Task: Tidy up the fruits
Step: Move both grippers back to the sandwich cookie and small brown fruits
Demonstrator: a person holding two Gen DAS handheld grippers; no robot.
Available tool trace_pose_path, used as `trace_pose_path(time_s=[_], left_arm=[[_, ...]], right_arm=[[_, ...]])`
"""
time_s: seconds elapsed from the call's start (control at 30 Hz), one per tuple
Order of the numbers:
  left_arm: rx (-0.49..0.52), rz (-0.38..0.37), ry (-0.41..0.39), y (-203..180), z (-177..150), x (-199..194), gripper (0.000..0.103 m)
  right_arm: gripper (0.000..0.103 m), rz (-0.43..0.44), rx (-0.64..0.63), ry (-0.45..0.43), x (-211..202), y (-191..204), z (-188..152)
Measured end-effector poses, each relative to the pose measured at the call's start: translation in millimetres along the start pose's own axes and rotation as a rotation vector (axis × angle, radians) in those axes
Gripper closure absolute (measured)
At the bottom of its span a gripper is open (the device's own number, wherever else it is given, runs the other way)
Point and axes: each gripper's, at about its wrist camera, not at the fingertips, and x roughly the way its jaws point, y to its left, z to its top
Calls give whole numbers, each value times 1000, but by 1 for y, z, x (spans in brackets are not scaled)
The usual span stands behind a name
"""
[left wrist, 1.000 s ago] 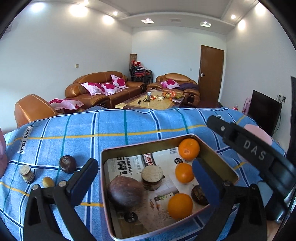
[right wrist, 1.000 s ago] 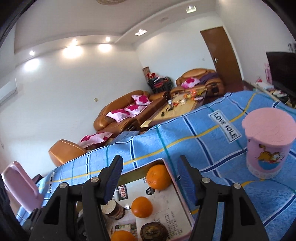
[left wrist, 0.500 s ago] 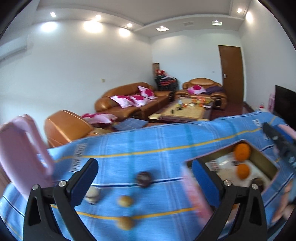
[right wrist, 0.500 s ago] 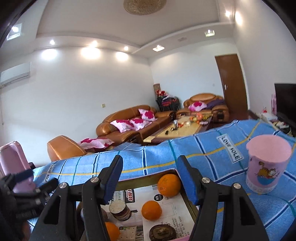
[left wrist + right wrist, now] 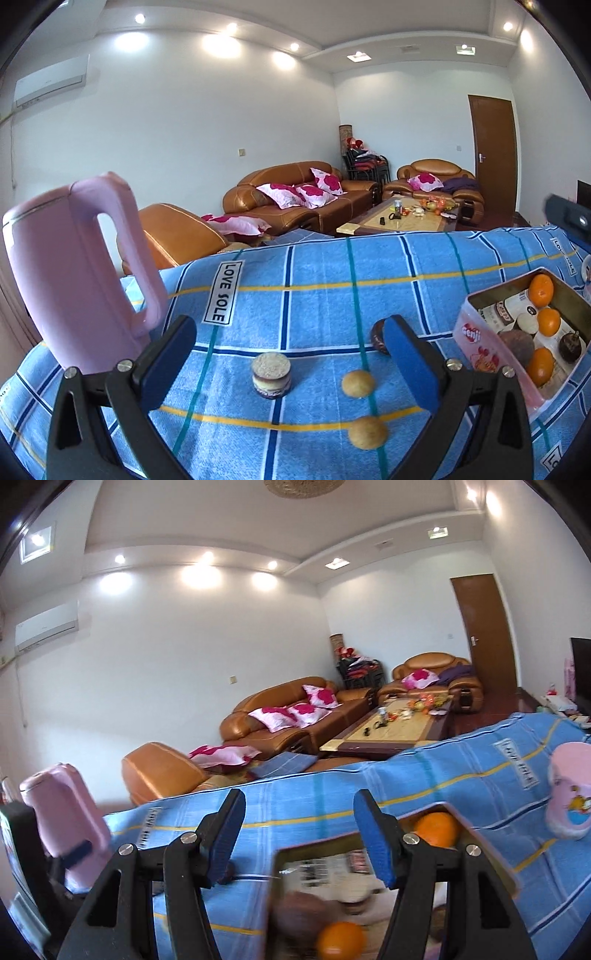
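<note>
My left gripper (image 5: 290,360) is open and empty above the blue checked cloth. Between its fingers lie a round cut fruit piece (image 5: 271,374), two small tan fruits (image 5: 357,384) (image 5: 368,432), and a dark fruit (image 5: 377,334) partly hidden behind the right finger. The pink tin (image 5: 476,343) at right holds oranges (image 5: 541,290) and dark fruits. My right gripper (image 5: 299,840) is open and empty above the tin (image 5: 280,864), where blurred oranges (image 5: 436,829) show.
A pink kettle (image 5: 74,273) stands at the left, close to my left finger. A pink cup (image 5: 569,794) stands right of the tin. The cloth's far edge drops toward sofas and a coffee table.
My left gripper has swung left from over the tin to the loose fruits near the kettle. My right gripper has shifted left and lowered over the tin.
</note>
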Motion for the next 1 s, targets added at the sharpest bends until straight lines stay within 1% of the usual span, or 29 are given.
trace_pose_path(time_s=[0.13, 0.2, 0.3, 0.4, 0.47, 0.57, 0.7, 0.77, 0.8, 0.87, 0.9, 1.0], left_arm=[[-16, -16, -2, 6, -4, -2, 0], [-27, -23, -3, 11, -5, -5, 0], [-40, -28, -5, 16, -7, -7, 0], [-44, -29, 8, 19, -9, -8, 0], [-37, -28, 18, 19, -10, -8, 0], [-25, -25, 26, 17, -10, -8, 0], [-24, -25, 40, 19, -11, -5, 0], [-18, -10, 47, 22, -9, -3, 0], [-6, 9, 48, 25, -8, -1, 0], [2, 59, 50, 33, -5, 2, 0], [-3, 101, 56, 41, -3, 6, 0], [-31, 174, 72, 61, -1, 15, 0]], right_arm=[[40, 25, 48, 11, 17, 27, -9], [40, 41, 63, 21, 22, 35, -16], [40, 51, 41, 39, 29, 49, -30], [40, 43, -5, 39, 25, 54, -45], [40, 59, 13, 71, 25, 50, -47], [40, 61, 35, 68, 19, 43, -48], [40, 78, 24, 89, 16, 46, -50], [40, 82, 6, 99, 17, 50, -50], [40, 85, -3, 111, 18, 52, -50], [40, 91, -20, 142, 22, 54, -51], [40, 93, -30, 161, 25, 56, -52], [40, 111, -74, 232, 34, 66, -57]])
